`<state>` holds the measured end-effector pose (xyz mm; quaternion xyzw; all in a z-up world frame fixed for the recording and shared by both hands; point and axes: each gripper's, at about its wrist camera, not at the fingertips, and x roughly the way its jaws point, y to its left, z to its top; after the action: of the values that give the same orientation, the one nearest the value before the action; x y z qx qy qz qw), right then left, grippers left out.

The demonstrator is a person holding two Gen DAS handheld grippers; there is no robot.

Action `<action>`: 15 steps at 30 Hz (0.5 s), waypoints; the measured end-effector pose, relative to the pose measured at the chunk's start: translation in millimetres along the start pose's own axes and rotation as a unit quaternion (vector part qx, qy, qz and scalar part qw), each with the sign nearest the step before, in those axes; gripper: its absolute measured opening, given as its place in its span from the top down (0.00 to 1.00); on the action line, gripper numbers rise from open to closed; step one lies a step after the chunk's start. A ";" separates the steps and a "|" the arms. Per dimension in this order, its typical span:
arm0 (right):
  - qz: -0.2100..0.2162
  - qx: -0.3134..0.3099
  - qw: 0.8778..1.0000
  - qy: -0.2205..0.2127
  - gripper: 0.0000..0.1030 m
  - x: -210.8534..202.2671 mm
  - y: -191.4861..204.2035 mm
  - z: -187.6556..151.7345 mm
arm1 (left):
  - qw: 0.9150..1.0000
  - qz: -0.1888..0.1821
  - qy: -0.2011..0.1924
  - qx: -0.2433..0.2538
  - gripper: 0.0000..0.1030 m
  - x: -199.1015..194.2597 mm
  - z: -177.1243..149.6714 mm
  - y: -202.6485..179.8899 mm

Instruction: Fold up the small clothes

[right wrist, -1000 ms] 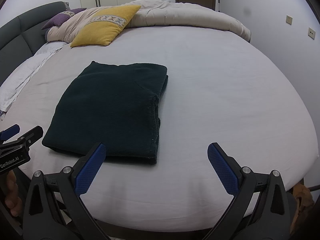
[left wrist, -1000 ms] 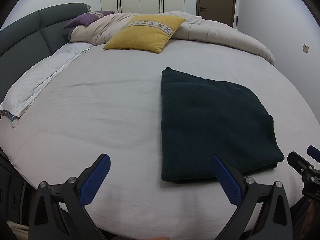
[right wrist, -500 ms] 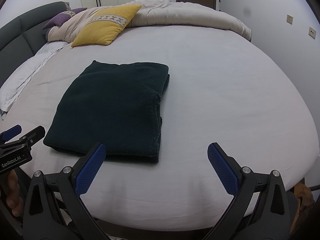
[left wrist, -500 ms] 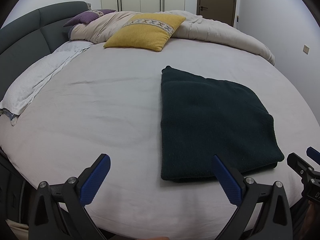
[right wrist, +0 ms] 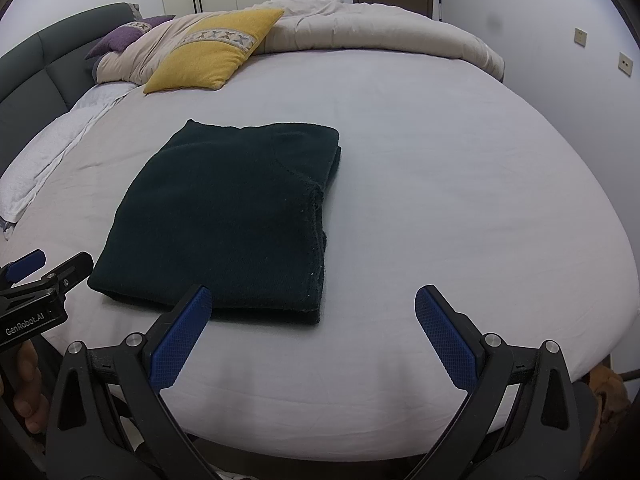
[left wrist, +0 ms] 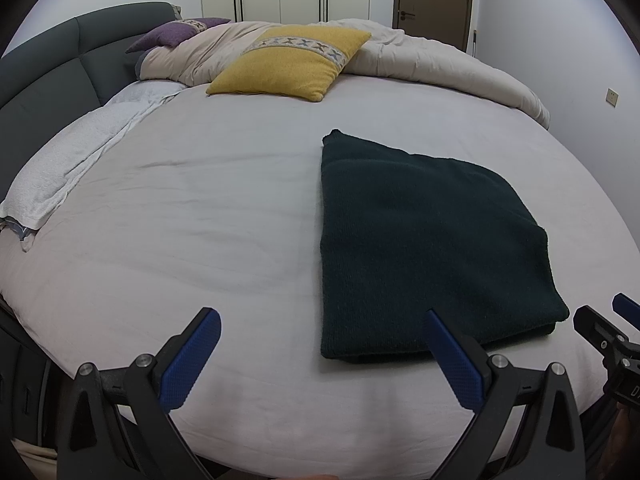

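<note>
A dark green knitted garment (left wrist: 424, 240) (right wrist: 228, 216) lies folded into a flat rectangle on the white bed sheet (left wrist: 192, 216) (right wrist: 440, 184). My left gripper (left wrist: 320, 344) is open above the bed's near edge, with the garment's near left corner just ahead of its right finger. My right gripper (right wrist: 312, 320) is open too, hovering before the garment's near right corner, nothing between its blue pads. Each gripper's tip also shows at the other view's edge.
A yellow cushion (left wrist: 292, 64) (right wrist: 212, 60), a purple cushion (left wrist: 176, 34) and a bunched beige duvet (left wrist: 440, 68) (right wrist: 380, 36) lie at the far side. A white towel (left wrist: 68, 168) runs along the left by the dark headboard (left wrist: 44, 76). A hand (right wrist: 28, 392) holds the left gripper.
Both views have eased slightly back and up, so the garment sits a little farther from the fingers. Both grippers stay open.
</note>
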<state>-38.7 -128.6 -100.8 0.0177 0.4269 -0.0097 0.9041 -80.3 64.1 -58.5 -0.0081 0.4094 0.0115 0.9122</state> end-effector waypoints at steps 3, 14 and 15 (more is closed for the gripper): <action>0.000 0.000 1.000 0.000 0.00 -0.1 0.1 0.0 | 1.000 0.000 0.000 0.000 0.00 0.3 0.6 0.2; 0.001 0.001 1.000 0.001 0.00 -0.6 0.6 -1.8 | 1.000 0.000 0.001 0.000 0.00 0.7 0.3 0.4; 0.001 0.000 1.000 0.002 0.00 -0.6 0.7 -1.9 | 1.000 0.000 0.001 0.001 0.00 0.9 -0.5 0.1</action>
<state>-40.5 -127.9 -101.5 0.0186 0.4283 -0.0088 0.9034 -80.1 64.1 -59.5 -0.0076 0.4103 0.0114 0.9119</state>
